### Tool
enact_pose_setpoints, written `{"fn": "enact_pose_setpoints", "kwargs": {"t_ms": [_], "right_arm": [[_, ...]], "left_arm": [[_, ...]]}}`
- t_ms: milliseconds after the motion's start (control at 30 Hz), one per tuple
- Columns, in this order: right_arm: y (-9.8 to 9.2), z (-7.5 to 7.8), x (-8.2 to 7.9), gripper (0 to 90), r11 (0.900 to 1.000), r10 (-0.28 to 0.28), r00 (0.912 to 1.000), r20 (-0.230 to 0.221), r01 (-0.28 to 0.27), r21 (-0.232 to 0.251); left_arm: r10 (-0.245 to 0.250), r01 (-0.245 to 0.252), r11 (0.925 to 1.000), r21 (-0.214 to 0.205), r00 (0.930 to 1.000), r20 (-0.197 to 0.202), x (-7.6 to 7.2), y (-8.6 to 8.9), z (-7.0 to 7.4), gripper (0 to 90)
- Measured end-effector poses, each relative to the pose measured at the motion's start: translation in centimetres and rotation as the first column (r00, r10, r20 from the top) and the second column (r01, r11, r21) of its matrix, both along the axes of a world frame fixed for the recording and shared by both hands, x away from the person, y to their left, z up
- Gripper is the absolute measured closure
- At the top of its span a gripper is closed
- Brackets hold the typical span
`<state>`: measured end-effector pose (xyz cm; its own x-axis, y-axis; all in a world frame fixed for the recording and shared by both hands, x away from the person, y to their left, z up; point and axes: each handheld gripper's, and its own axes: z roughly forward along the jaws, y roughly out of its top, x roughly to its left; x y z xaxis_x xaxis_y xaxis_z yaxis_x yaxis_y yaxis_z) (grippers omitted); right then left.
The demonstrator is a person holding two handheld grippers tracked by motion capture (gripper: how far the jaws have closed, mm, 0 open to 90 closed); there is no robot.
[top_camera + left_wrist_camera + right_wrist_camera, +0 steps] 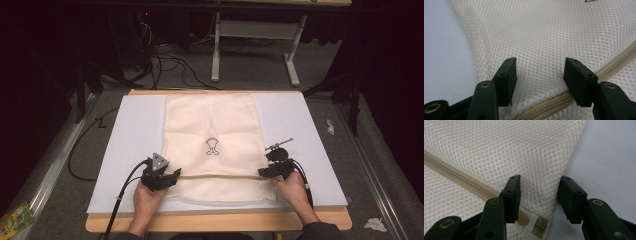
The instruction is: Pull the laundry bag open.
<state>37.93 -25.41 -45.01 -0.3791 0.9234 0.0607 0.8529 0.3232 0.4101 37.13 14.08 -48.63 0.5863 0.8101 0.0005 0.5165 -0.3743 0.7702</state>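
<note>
I work at a table (320, 220) that has a pale sheet (135, 130) on top, and a cream mesh bag (212, 125) lies flat in the middle of this sheet. The bag reaches from the far edge almost to the near edge. A beige zipper (220, 176) runs across it from left to right, near to me. A small dark drawing (212, 146) is printed around the centre of the bag.

My left gripper (172, 176) rests at the left end of the zipper, on the left border of the bag. In the left gripper view its jaws stand apart over the mesh, one on each side of a patch of netting, and the pads do not squeeze anything. The zipper passes just beside the right jaw.

My right gripper (264, 172) is at the right end of the zipper. In the right gripper view its jaws are also apart, and the right border of the bag is between them, one jaw over the mesh and one over the sheet. The end of the zipper lies under the left jaw. I cannot see the pads pressing the fabric.
</note>
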Motion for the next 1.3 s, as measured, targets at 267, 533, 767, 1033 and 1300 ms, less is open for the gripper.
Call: {"fn": "enact_pose_setpoints", "kwargs": {"t_ms": [267, 533, 767, 1033, 1300], "right_arm": [[-1.0, -0.2, 0.2, 61.7, 0.9836, -0.013, 0.9998, -0.013, 0.015, 0.18], [-3.6, -0.2, 0.3, 59.6, 0.8898, -0.036, 0.9975, -0.061, 0.059, 0.452], [-4.5, -0.9, -0.1, 58.8, 0.8793, 0.009, 0.9935, -0.113, 0.046, 0.474], [-3.5, -0.8, 0.8, 58.8, 0.8587, -0.006, 0.9977, -0.068, 0.04, 0.511], [-3.4, -0.7, 1.0, 60.8, 0.8649, 0.029, 0.9973, -0.068, 0.009, 0.502]], "left_arm": [[0.001, -0.001, 1.0, -0.001, 1.0, 0.001, 0.0, 0.0, 0.0, 44.3], [0.001, -0.001, 1.0, -0.001, 1.0, 0.0, 0.0, 0.0, 0.0, 44.3], [0.002, -0.002, 1.0, 0.004, 1.0, 0.0, 0.0, 0.0, 0.0, 44.3], [0.001, -0.001, 1.0, 0.003, 1.0, -0.002, 0.0, -0.1, 0.0, 44.6], [0.001, -0.001, 1.0, 0.001, 1.0, 0.0, 0.0, -0.1, 0.0, 44.7]]}}
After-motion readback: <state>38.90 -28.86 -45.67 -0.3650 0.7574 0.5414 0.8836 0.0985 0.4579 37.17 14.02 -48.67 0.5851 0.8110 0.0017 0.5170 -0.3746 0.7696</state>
